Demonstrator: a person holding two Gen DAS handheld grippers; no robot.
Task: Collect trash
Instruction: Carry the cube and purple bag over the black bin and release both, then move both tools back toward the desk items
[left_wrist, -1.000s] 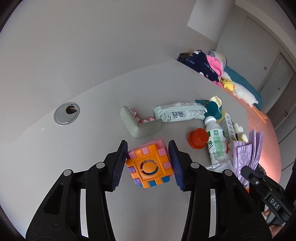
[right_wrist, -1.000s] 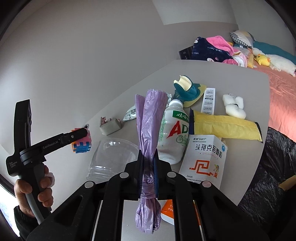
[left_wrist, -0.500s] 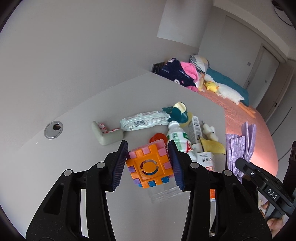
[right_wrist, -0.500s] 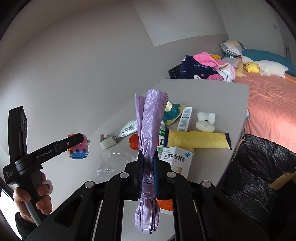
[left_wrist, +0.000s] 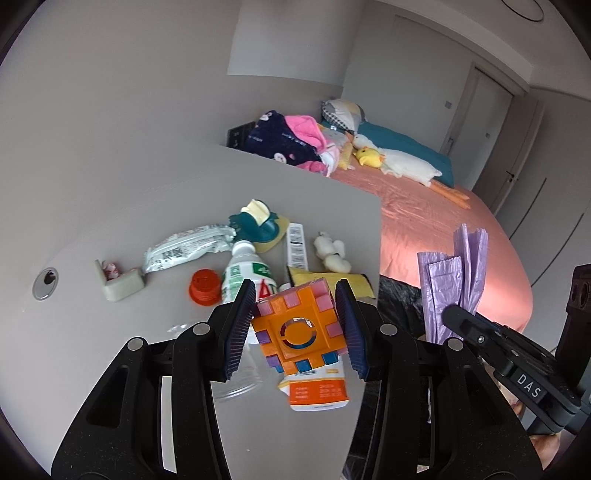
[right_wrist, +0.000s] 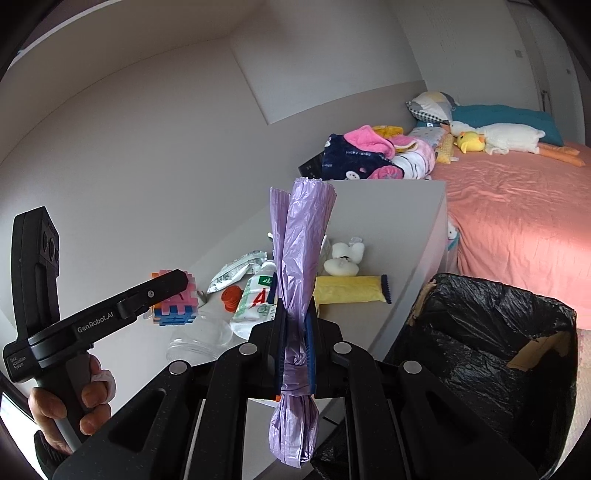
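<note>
My left gripper (left_wrist: 295, 295) is shut on an orange, pink and blue puzzle cube (left_wrist: 299, 332), held in the air above the grey table's (left_wrist: 92, 350) front edge. From the right wrist view the same cube (right_wrist: 177, 314) shows beside the left gripper's fingertip (right_wrist: 173, 282), with a hand on the handle. My right gripper (right_wrist: 295, 314) is shut on a folded purple plastic bag (right_wrist: 299, 240) that stands upright between its pads. A bin with a black liner (right_wrist: 498, 332) stands just right of the table, below and right of the right gripper.
On the table lie a bottle (left_wrist: 243, 273), a red cap (left_wrist: 203, 286), a white wrapper (left_wrist: 184, 249), a yellow pack (right_wrist: 351, 290), an orange-and-white box (left_wrist: 314, 387), a clear cup (right_wrist: 199, 338) and small toys. A pink bed (right_wrist: 517, 221) fills the right.
Both grippers have pulled back from the table and risen, each keeping its load. The table's items look smaller and farther, and the black-lined bin has come into fuller view on the right.
</note>
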